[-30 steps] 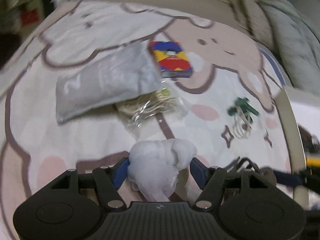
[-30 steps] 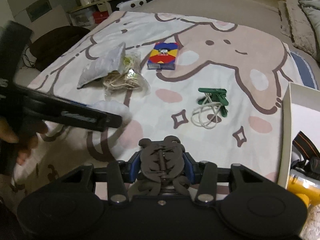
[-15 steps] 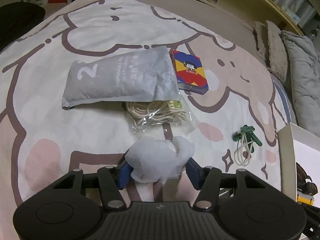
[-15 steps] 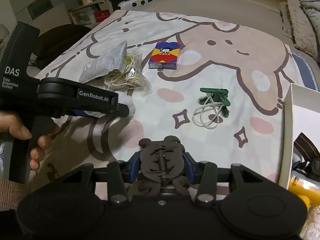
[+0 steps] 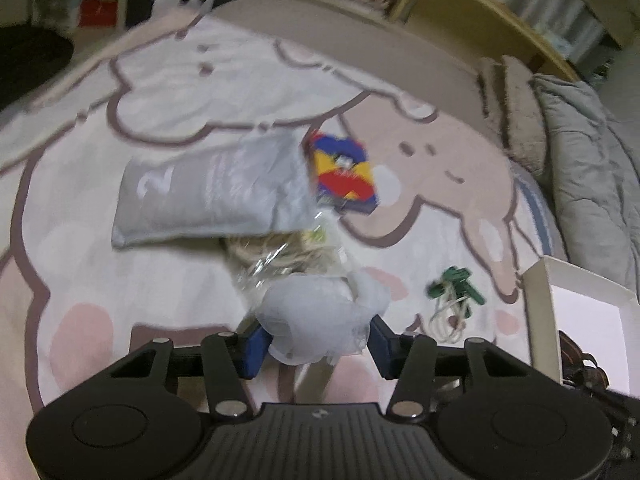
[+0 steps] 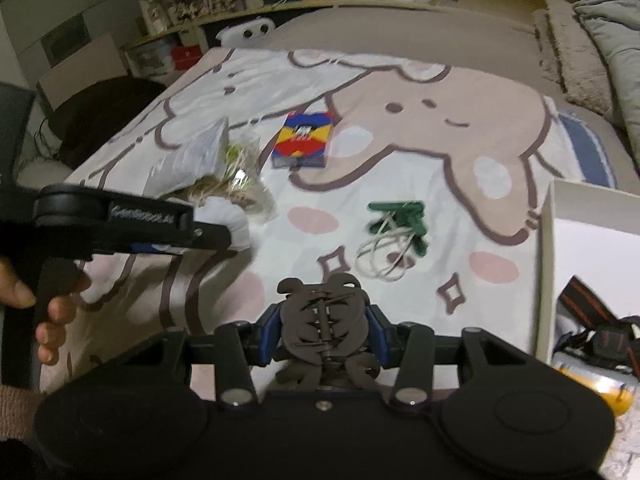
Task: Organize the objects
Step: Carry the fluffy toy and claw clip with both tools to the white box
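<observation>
Your left tool is clamped on a white crumpled wad, held above the bed; your right tool is clamped on a dark brown hair claw. From the left wrist view, a clear bag of cream cord lies just beyond the wad at 12 o'clock, its far edge tucked under a grey pouch at 11 o'clock, with a colourful card box beside the pouch at 12 to 1 o'clock. Green clips with white cord lie apart at 2 o'clock. A white box sits at the bed's 3 o'clock edge, holding an orange-striped strap and a yellow item. Bare bedspread lies between the clips and the box wall.
</observation>
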{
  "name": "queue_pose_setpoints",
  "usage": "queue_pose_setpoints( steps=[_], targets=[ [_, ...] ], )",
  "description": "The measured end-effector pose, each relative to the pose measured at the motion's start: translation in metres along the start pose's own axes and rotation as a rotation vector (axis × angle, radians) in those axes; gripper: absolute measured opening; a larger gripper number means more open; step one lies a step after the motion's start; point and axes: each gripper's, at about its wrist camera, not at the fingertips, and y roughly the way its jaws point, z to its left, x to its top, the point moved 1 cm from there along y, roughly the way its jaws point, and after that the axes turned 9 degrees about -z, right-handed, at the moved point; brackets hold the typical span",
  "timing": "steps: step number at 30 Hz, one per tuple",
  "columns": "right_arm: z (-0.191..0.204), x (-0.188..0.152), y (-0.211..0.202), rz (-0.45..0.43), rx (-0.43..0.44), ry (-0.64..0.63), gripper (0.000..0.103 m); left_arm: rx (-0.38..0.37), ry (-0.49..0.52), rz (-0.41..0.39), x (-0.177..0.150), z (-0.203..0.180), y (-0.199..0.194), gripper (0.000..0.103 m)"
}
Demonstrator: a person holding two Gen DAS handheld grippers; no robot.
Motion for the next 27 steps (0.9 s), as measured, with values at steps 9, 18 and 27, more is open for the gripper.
queue_pose_setpoints(
  steps=[9, 18, 27],
  targets=[
    [-0.022, 0.026, -0.032, -0.142, -0.066, 0.032, 0.046, -0.09, 0.089, -0.12, 0.016, -0.028, -0.036, 0.052],
    [-0.046, 0.043, -0.067, -0.242, -0.139, 0.062, 0.046, -0.153, 0.138, -0.173, 0.026, -0.044, -0.055, 0.052],
    [-0.094, 0.04, -0.11, -0.266, -0.239, 0.086, 0.046, -0.241, 0.194, -0.182, 0.036, -0.083, -0.065, 0.052]
  ],
)
